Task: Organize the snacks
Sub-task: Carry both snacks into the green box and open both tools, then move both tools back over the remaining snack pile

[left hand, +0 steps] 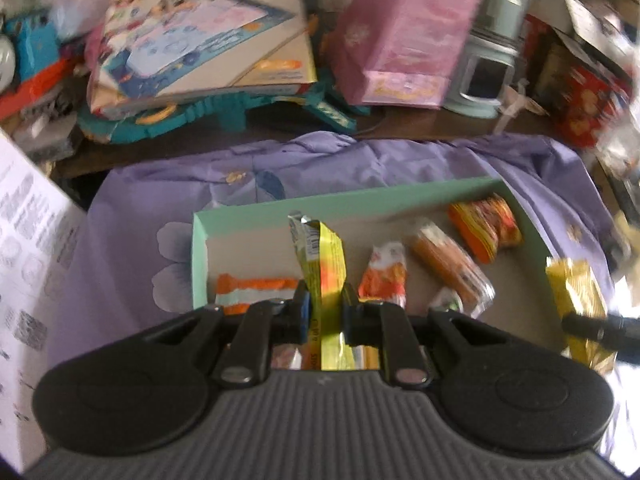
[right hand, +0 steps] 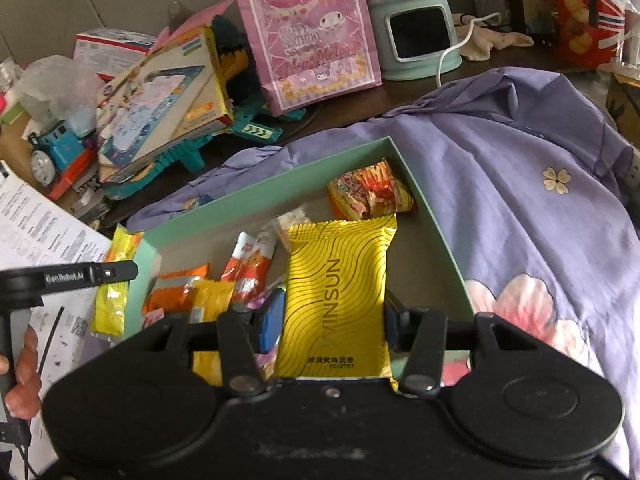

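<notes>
Clearly my right hand-held gripper (right hand: 334,320) clamps the light, crinkly yellow snack pack (right hand: 340,292) over the green box (right hand: 436,236); my left hand-held gripper (left hand: 323,312) pinches a slim yellow sachet (left hand: 322,264) edgewise. Slippery foil: grip mid-body.

The lower end of the yellow packet (left hand: 323,276) disappears behind the left gripper (left hand: 323,312) body. Beside the tray (left hand: 248,210), the gold packet (left hand: 580,304) is partly covered by a black finger (left hand: 600,326) entering from the picture's edge. Beyond the tray, the pink bag (left hand: 404,36), the toy box (left hand: 208,40) and the red tin (left hand: 580,92) are smeared by blur, their print unreadable.

In the right wrist view, the WINSUN packet (right hand: 340,292) covers part of the tray floor and the snacks behind it. Left of the tray, the hand (right hand: 24,364) is cut off by the edge.
</notes>
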`<state>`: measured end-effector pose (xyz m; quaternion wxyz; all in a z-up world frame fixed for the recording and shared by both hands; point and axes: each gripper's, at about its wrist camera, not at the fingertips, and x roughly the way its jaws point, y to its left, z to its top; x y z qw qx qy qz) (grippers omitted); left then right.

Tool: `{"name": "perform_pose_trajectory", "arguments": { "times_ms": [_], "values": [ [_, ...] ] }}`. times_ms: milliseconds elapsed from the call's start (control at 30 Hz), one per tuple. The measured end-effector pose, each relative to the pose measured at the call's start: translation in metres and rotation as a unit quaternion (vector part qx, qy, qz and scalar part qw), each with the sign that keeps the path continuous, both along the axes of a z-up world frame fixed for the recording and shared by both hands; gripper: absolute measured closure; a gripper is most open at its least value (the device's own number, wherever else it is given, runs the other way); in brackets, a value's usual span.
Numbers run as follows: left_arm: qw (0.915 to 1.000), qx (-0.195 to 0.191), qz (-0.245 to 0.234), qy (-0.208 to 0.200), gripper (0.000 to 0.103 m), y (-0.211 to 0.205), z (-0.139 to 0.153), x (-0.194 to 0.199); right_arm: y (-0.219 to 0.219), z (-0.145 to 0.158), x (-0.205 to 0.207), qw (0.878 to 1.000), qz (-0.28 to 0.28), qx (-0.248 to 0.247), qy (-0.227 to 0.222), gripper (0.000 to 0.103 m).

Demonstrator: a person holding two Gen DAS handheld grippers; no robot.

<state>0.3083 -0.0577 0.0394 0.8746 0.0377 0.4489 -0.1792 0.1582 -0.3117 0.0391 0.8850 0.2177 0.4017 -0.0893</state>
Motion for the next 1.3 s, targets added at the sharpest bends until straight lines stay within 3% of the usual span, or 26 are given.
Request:
{"name": "perform_pose_trajectory", "arguments": {
  "times_ms": [133, 200, 233, 300, 333, 433, 700, 767, 1033, 1300],
  "values": [
    [0.9958, -0.036, 0.079, 0.027, 0.088, 0.006, -0.014, 0.026, -0.008, -0.009, 0.017, 1.0, -0.014, -0.001, 0.007, 0.054],
    [0.988, -0.06, 0.136, 0.041, 0.088, 0.008, -0.023, 0.038, -0.01, -0.013, 0.024, 1.0, -0.021, -0.002, 0.008, 0.053],
    [0.983, -0.07, 0.162, 0.049, 0.08, 0.01, -0.028, 0.043, -0.012, -0.014, 0.027, 1.0, -0.024, -0.003, 0.006, 0.051],
    [0.9712, -0.09, 0.211, 0.065, 0.047, 0.012, -0.037, 0.053, -0.011, -0.015, 0.029, 1.0, -0.022, -0.01, 0.004, 0.047],
    [0.9682, -0.091, 0.223, 0.067, 0.03, 0.012, -0.042, 0.055, -0.011, -0.016, 0.03, 1.0, -0.019, -0.01, 0.001, 0.038],
    [0.9731, -0.067, 0.213, 0.057, 0.023, 0.003, -0.046, 0.055, -0.01, -0.015, 0.028, 1.0, -0.016, -0.019, -0.006, 0.019],
    [0.9784, -0.043, 0.193, 0.06, 0.011, 0.003, -0.048, 0.04, -0.008, -0.017, 0.019, 1.0, -0.014, -0.023, -0.002, 0.009],
    [0.9796, -0.035, 0.189, 0.06, 0.007, 0.004, -0.047, 0.032, -0.008, -0.017, 0.014, 1.0, -0.017, -0.02, 0.002, 0.0],
    [0.9843, -0.025, 0.163, 0.062, 0.0, 0.014, -0.036, -0.007, 0.002, -0.007, -0.01, 1.0, -0.007, -0.018, 0.003, 0.0],
    [0.9859, -0.021, 0.151, 0.069, 0.0, 0.031, -0.035, -0.058, 0.017, -0.001, -0.039, 1.0, 0.006, -0.005, 0.003, 0.0]
  ]
}}
